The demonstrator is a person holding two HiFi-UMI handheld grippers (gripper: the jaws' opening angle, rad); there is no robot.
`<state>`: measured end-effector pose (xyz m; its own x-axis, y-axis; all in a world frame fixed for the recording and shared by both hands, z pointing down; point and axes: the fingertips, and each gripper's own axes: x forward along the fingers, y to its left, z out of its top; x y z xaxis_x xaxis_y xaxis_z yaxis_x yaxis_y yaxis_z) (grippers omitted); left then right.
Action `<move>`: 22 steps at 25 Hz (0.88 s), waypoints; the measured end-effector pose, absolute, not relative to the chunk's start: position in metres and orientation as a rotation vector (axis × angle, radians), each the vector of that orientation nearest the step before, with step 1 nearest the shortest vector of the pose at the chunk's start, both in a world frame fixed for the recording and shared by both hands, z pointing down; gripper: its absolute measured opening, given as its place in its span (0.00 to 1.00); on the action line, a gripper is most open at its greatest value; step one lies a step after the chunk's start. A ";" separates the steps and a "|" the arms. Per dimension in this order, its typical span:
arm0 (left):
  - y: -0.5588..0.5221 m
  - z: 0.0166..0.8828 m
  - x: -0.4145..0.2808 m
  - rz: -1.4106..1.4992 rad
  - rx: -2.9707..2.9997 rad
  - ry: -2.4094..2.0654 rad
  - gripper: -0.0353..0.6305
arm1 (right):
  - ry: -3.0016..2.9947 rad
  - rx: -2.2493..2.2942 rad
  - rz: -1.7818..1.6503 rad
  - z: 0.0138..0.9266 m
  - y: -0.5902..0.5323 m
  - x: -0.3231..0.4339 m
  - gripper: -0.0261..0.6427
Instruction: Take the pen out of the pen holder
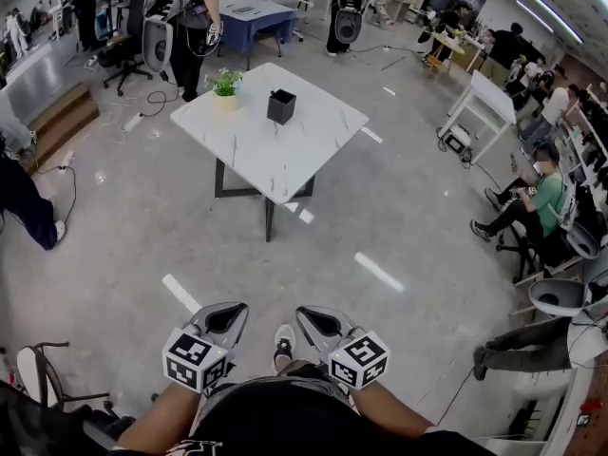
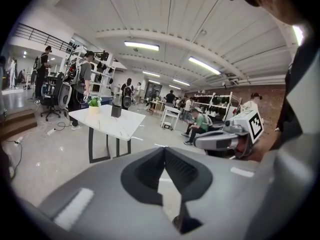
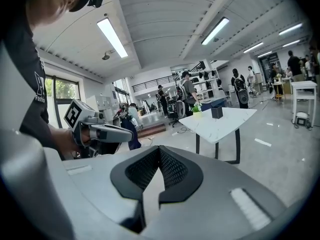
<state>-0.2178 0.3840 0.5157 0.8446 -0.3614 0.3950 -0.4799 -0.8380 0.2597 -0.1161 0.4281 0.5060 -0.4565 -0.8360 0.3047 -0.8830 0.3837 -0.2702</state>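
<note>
The left gripper (image 1: 220, 319) sits at the person's waist with its jaws pressed together on nothing, and the right gripper (image 1: 323, 323) beside it is closed and empty too. Well ahead across the floor stands the white table (image 1: 285, 160), with the black pen holder (image 1: 281, 106) towards its far side, near a small potted plant (image 1: 226, 85). The pen is too small to make out from here. It is probably light, stiff and smooth, best pinched by its protruding upper shaft and drawn straight up

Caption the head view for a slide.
Shut and empty, left claw and right claw hang at the waist; table with black pen holder and potted plant stands ahead.
</note>
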 end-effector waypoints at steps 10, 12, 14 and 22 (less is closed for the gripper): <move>0.336 0.512 -0.175 0.478 2.670 -0.651 0.14 | -2.537 1.525 0.596 0.501 0.372 -0.077 0.04; 0.328 0.512 -0.168 0.478 2.666 -0.664 0.14 | -2.543 1.514 0.595 0.501 0.364 -0.069 0.04; 0.319 0.513 -0.161 0.479 2.661 -0.679 0.14 | -2.550 1.504 0.599 0.503 0.354 -0.061 0.04; 0.292 0.513 -0.130 0.479 2.660 -0.724 0.14 | -2.580 1.474 0.591 0.504 0.325 -0.030 0.04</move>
<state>-0.1301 0.2923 0.5134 0.8130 -0.4199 0.4033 -0.5353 -0.8116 0.2340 -0.0296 0.3254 0.5045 -0.5220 -0.8042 0.2843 -0.8477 0.4523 -0.2770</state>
